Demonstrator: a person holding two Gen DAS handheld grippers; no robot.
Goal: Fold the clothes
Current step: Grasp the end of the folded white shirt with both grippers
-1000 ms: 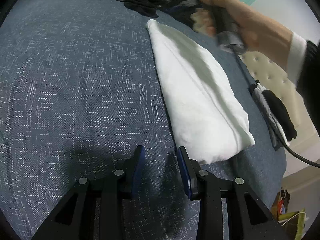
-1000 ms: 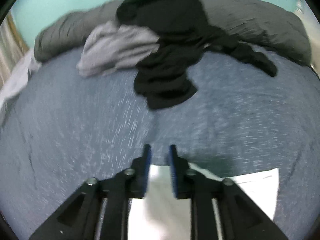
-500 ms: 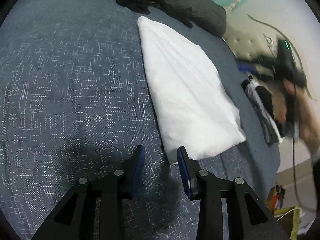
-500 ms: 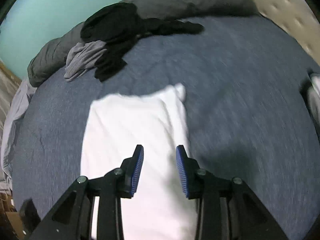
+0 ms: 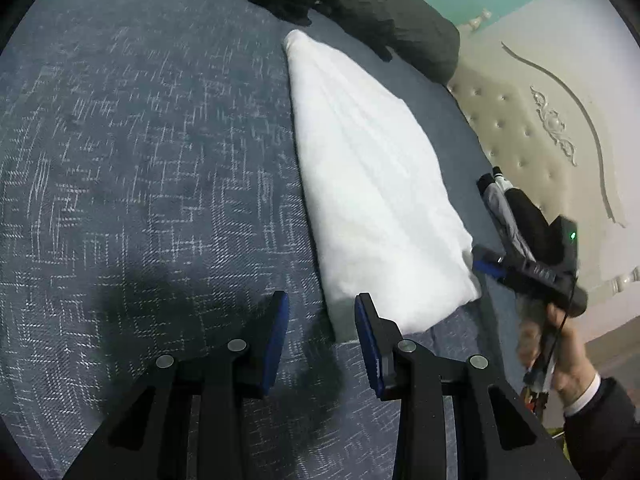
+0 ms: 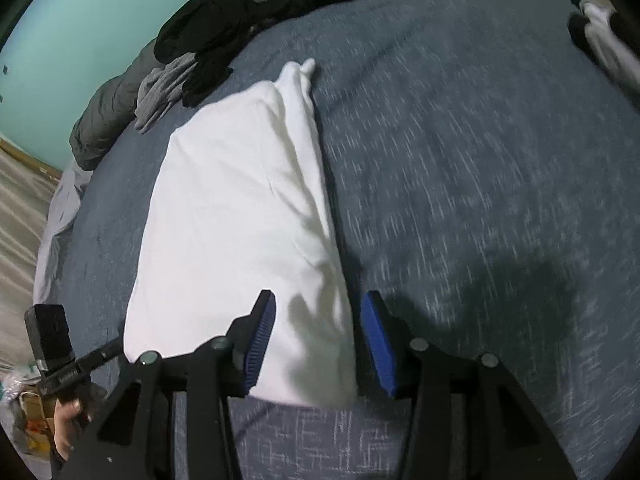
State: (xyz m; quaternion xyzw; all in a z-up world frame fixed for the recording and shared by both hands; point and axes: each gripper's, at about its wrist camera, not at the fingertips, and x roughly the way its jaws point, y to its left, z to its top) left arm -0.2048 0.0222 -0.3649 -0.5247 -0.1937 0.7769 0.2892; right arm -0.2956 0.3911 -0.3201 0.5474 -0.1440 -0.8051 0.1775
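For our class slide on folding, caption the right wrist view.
Open right tongs straddle the near corner of a folded white garment on a blue bed.

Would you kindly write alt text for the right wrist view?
Open right tongs hover over the near corner of a folded white garment on a blue-grey bedspread. Dark clothes lie heaped beyond it.

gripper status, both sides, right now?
Left gripper: open, holding nothing, at the near corner of the white folded garment.
Right gripper: open, jaws just been opening, straddling the garment's near right corner, not yet clamped.
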